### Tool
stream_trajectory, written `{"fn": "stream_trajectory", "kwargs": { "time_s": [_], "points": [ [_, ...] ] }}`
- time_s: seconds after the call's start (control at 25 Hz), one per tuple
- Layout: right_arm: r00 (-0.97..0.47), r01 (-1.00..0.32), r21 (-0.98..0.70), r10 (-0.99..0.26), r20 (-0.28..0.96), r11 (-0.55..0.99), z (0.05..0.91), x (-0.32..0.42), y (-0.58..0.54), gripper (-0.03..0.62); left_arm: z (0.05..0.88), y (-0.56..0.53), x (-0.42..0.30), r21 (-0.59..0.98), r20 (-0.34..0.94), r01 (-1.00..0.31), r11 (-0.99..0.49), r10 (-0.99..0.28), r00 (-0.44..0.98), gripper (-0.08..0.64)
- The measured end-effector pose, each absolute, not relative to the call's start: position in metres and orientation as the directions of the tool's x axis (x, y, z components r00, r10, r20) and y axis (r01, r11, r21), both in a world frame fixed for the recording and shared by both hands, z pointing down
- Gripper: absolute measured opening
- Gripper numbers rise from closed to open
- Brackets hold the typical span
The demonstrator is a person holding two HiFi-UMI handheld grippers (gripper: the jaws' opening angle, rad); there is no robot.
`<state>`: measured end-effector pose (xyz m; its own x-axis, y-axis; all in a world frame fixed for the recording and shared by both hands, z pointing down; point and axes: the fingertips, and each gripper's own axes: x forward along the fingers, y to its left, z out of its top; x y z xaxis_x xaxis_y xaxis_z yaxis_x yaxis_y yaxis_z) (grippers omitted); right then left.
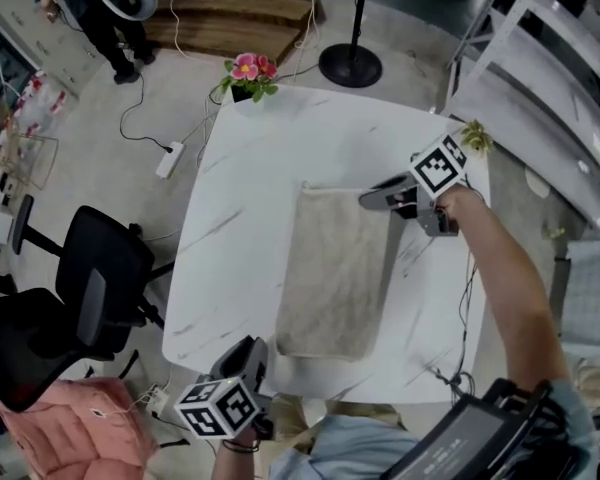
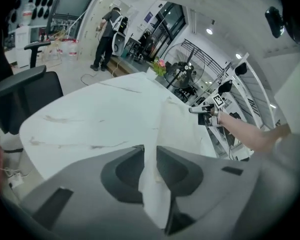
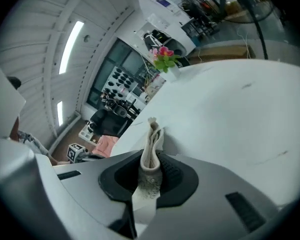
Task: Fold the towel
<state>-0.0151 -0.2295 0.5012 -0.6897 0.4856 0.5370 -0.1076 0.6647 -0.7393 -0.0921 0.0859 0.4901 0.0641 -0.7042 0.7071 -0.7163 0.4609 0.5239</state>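
Observation:
A beige towel [image 1: 335, 268] lies lengthwise on the white marble table [image 1: 250, 188], with its right edge lifted slightly. My right gripper [image 1: 368, 198] is at the towel's far right corner and is shut on it. In the right gripper view the bunched cloth [image 3: 151, 154] stands pinched between the pads. My left gripper [image 1: 254, 356] is at the table's near edge by the towel's near left corner. In the left gripper view a fold of towel [image 2: 152, 184] runs through the jaws, which are shut on it, and the right gripper [image 2: 204, 110] shows across the table.
A pot of pink flowers [image 1: 248, 76] stands at the table's far left corner and a small plant [image 1: 475, 136] at the far right. A black office chair [image 1: 90, 278] and a pink cushion [image 1: 70, 428] are to the left. A fan stand [image 1: 350, 65] and white shelving [image 1: 540, 78] lie beyond.

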Motion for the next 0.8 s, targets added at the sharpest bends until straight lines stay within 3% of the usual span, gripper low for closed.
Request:
{"fn": "stream_trajectory", "kwargs": {
  "time_s": [0.32,0.8],
  "points": [
    [-0.71,0.249,-0.451,0.478,0.517,0.857,0.416,-0.028,-0.167,0.064,0.466,0.125,-0.131,0.499,0.674,-0.714,0.491,-0.738,-0.037,0.077],
    [-0.737,0.475,-0.028,0.415,0.533,0.88,0.377,0.013,-0.032,0.066,0.453,0.18,-0.089,0.524,0.626,-0.74,0.421,-0.78,0.0,0.071]
  ]
}}
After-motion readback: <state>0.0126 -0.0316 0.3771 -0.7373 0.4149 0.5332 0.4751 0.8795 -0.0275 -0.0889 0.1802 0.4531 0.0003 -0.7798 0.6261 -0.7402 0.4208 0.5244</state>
